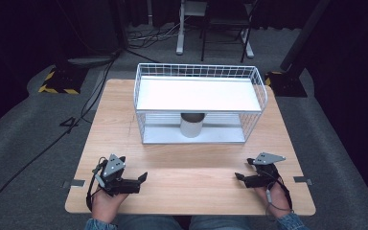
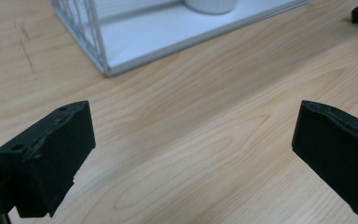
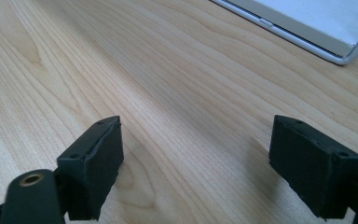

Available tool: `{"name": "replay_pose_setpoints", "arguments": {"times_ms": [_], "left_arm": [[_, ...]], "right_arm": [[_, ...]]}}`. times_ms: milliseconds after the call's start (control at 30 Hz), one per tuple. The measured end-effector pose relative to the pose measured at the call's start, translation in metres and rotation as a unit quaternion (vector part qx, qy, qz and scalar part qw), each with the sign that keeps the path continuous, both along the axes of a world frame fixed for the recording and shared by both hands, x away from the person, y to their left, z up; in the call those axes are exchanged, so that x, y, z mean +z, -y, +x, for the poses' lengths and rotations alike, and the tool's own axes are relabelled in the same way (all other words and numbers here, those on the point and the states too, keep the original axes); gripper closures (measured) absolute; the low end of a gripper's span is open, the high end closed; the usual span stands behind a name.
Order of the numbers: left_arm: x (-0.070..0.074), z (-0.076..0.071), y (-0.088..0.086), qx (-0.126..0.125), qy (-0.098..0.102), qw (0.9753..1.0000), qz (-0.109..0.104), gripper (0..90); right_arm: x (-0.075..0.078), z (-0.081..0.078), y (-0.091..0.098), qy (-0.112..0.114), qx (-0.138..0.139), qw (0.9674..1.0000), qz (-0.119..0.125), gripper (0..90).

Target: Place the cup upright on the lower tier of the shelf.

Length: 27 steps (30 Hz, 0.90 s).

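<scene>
A white cylindrical cup [image 1: 191,124] stands on the lower shelf of a white wire rack [image 1: 199,72] at the middle of the table; its base edge shows at the top of the left gripper view [image 2: 210,5]. My left gripper [image 1: 143,177] rests near the front left of the table, open with nothing between its jaws [image 2: 193,154]. At the front right my right gripper [image 1: 239,177] is also open and empty [image 3: 196,158]. Both point inward toward each other, well short of the rack.
The wooden table [image 1: 124,120] has bare surface in front of the rack. The rack's white base plate [image 2: 168,42] [image 3: 317,32] lies ahead of both grippers. Cables, stands and a chair stand on the grey floor beyond the table.
</scene>
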<state>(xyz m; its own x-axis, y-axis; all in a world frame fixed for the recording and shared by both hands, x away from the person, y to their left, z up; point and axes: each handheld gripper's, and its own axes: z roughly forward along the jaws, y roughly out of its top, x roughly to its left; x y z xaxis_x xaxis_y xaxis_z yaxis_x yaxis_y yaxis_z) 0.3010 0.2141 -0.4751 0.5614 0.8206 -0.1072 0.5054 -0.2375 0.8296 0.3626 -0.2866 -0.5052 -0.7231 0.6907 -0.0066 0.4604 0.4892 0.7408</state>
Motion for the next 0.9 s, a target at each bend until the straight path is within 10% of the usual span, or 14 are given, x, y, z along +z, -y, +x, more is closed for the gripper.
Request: {"name": "replay_pose_setpoints", "arguments": {"times_ms": [467,900], "left_arm": [[-0.029,0.014,-0.016,0.038,-0.085,0.9941,0.057,1.3],[-0.032,0.015,-0.01,0.035,-0.085,0.991,0.098,2.2]], "right_arm": [[0.0,0.0,0.0,0.0,0.0,1.0,0.001,18.2],[0.0,0.0,0.0,0.0,0.0,1.0,0.0,18.2]]}}
